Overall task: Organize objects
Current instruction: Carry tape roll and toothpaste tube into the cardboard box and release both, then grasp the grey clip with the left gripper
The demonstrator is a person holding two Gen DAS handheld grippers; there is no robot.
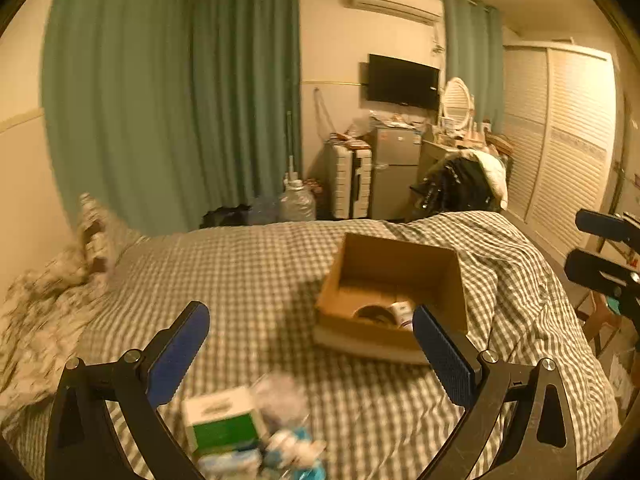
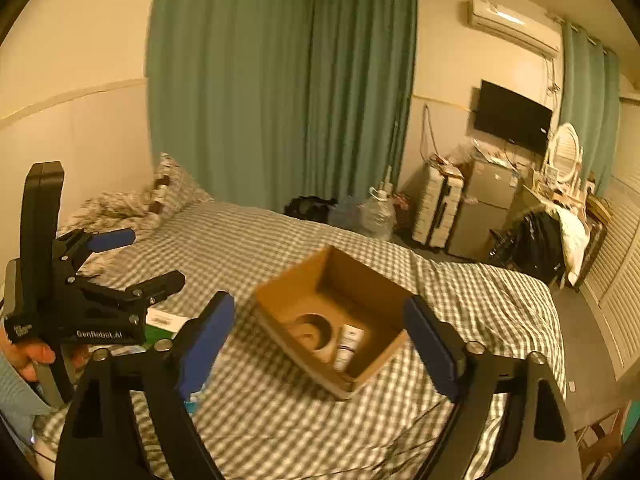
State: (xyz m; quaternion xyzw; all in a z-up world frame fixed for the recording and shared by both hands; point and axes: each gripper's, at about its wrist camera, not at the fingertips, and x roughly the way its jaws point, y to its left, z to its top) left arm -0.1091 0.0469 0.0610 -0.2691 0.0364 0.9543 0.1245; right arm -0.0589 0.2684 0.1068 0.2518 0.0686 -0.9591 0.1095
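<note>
An open cardboard box (image 1: 394,264) (image 2: 352,280) sits on the checked bed. Inside lie a dark tape roll (image 2: 310,330) (image 1: 374,314) and a white tube (image 2: 349,346) (image 1: 404,312). A green and white carton (image 1: 222,420) and blurred blue and white packets (image 1: 288,448) lie on the bed just below my left gripper (image 1: 310,344), which is open and empty above them. My right gripper (image 2: 320,336) is open and empty, hovering in front of the cardboard box. It also shows in the left wrist view (image 1: 600,248); the left gripper shows in the right wrist view (image 2: 136,256).
The bed (image 1: 240,272) has a crumpled quilt and pillow (image 1: 92,232) at its left end. Beyond it stand water bottles (image 1: 296,200), a suitcase (image 1: 352,180), a small fridge (image 1: 394,172) and a chair piled with clothes (image 1: 464,184). A louvred wardrobe (image 1: 560,140) lines the right.
</note>
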